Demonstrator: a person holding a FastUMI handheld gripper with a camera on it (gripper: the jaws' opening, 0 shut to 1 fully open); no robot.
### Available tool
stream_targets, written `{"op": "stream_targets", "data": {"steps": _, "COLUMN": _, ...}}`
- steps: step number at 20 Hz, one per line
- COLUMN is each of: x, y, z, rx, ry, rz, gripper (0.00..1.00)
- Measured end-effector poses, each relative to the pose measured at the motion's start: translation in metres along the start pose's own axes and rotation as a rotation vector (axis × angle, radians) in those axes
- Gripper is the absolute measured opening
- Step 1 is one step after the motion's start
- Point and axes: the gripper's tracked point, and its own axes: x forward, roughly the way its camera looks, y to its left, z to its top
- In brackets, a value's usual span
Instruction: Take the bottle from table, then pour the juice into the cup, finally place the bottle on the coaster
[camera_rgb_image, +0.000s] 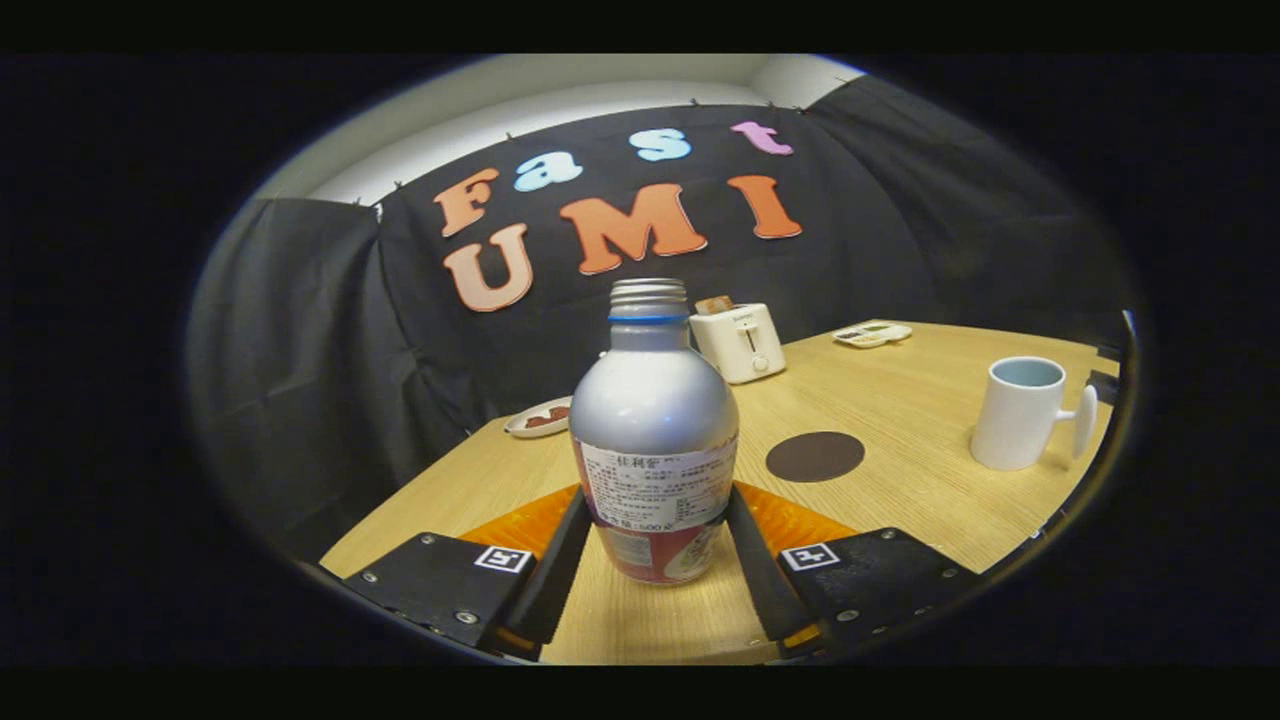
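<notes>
Clamped upright between both fingers of the gripper (655, 520): silver juice bottle (654, 410), cap off, long axis vertical. Beyond and rightward on the wooden table (900, 400), dark round coaster (815, 456); farther right, white cup (1020, 412).

The bottle (654, 440) hides the table (900, 400) beyond it and covers the inner faces of the gripper (655, 520) fingers; contact cannot be confirmed.

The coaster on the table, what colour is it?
Dark brown, a plain round coaster, clear in the gripper view, beyond the gripper shut on the bottle.
</notes>
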Motion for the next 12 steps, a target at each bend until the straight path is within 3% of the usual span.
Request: {"op": "stream_targets", "data": {"steps": 12, "x": 0.024, "y": -0.035, "z": 0.04, "rx": 0.444, "ry": -0.026, "rz": -0.016, "gripper": 0.76}}
